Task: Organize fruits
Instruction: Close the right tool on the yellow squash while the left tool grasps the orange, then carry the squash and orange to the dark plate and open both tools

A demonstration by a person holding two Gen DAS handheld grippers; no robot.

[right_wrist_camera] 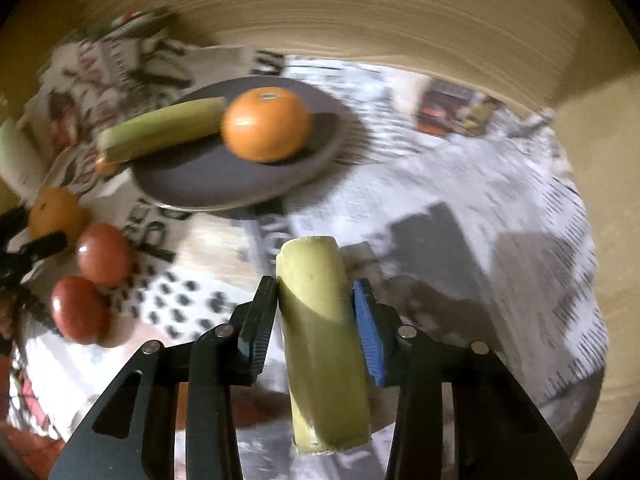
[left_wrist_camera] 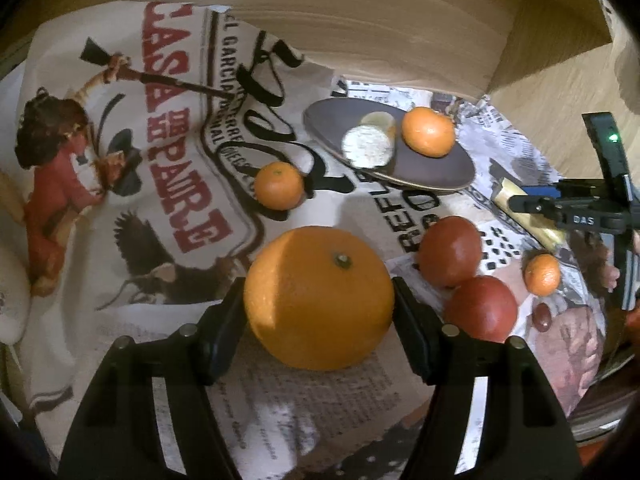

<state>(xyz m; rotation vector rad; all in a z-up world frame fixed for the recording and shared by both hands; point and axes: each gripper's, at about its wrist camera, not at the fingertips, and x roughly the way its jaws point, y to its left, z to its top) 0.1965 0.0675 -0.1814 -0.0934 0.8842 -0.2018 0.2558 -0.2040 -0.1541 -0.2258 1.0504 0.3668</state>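
My left gripper (left_wrist_camera: pixel 318 300) is shut on a large orange (left_wrist_camera: pixel 318 300), just above the printed tablecloth. My right gripper (right_wrist_camera: pixel 316 308) is shut on a pale green banana piece (right_wrist_camera: pixel 324 340), held above the cloth. It shows at the right of the left wrist view (left_wrist_camera: pixel 532 216). A dark plate (left_wrist_camera: pixel 432 164) holds a banana piece (left_wrist_camera: pixel 368 144) and a mandarin (left_wrist_camera: pixel 428 132). The right wrist view shows the same plate (right_wrist_camera: pixel 208 184), banana piece (right_wrist_camera: pixel 160 128) and mandarin (right_wrist_camera: pixel 266 124). Two red tomatoes (left_wrist_camera: pixel 450 250) (left_wrist_camera: pixel 482 308) lie beside the large orange.
A small mandarin (left_wrist_camera: pixel 279 186) lies left of the plate, another (left_wrist_camera: pixel 542 274) right of the tomatoes. A small dark fruit (left_wrist_camera: pixel 542 317) lies near the right edge. A wooden wall (left_wrist_camera: pixel 360 32) runs behind the table. The tomatoes (right_wrist_camera: pixel 104 254) (right_wrist_camera: pixel 78 308) lie left in the right wrist view.
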